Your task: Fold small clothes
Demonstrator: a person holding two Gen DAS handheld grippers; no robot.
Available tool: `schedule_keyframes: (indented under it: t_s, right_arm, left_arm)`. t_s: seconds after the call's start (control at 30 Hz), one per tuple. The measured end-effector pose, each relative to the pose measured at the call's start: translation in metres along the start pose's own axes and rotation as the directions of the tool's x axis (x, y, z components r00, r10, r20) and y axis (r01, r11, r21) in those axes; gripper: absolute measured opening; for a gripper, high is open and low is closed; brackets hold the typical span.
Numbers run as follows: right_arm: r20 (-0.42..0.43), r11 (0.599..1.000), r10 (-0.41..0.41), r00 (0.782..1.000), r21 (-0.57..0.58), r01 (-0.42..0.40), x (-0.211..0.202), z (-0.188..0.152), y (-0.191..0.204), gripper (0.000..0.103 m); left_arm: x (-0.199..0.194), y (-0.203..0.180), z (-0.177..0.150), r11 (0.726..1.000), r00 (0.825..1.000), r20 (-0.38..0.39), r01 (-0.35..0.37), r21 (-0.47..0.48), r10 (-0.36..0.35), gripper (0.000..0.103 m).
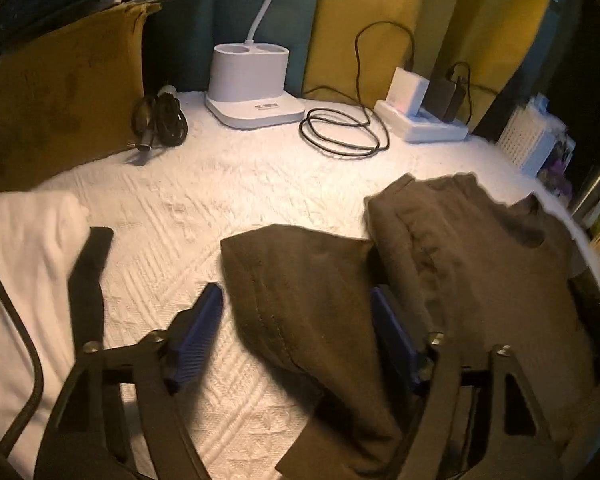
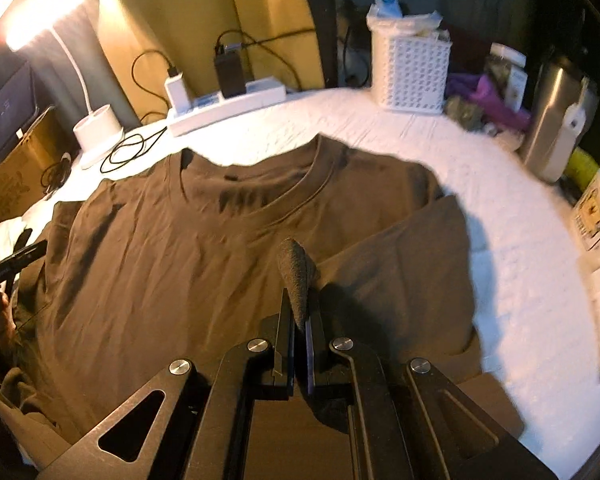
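The right gripper (image 2: 300,320), at the bottom centre of its view, is clenched on a raised fold of the brown cotton T-shirt (image 2: 172,248), which lies spread, collar toward the top, over the white quilted bedspread (image 2: 512,248). The left gripper (image 1: 296,320) stands wide apart, a brown sleeve (image 1: 300,292) lying between its blue-padded fingers (image 1: 204,320). A white desk lamp (image 1: 252,84) and a coiled black cable (image 1: 340,132) sit in the upper centre of the left view
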State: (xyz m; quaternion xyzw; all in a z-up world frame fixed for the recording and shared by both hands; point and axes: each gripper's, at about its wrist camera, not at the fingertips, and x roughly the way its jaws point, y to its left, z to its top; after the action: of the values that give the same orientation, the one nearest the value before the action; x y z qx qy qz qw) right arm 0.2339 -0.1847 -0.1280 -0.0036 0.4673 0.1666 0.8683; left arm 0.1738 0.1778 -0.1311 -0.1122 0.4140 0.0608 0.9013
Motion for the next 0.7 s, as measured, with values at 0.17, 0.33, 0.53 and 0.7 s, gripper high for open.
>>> schedule_keyframes:
  t_s: [0.17, 0.33, 0.53, 0.7]
  right_arm:
    - [-0.051, 0.999, 0.044, 0.998, 0.002, -0.044, 0.014, -0.011, 0.003, 0.005]
    - [-0.046, 0.998, 0.06, 0.997, -0.002, -0.06, 0.009, -0.009, 0.003, 0.016]
    - [0.007, 0.996, 0.094, 0.996, 0.007, -0.094, -0.009, -0.007, 0.001, 0.091]
    - [0.05, 0.992, 0.123, 0.991, -0.002, -0.123, -0.026, -0.012, -0.007, 0.091]
  left_arm:
    - [-0.003, 0.001, -0.005, 1.0, 1.0, 0.003, 0.009, 0.001, -0.009, 0.006]
    - [-0.038, 0.001, -0.006, 0.999, 0.995, 0.1, -0.026, -0.03, 0.029, 0.004]
    - [-0.087, -0.009, -0.011, 0.998, 0.976, 0.206, -0.058, -0.03, 0.063, 0.003]
    - [-0.108, -0.039, -0.01, 0.997, 0.965, 0.255, -0.076, 0.032, 0.065, 0.003]
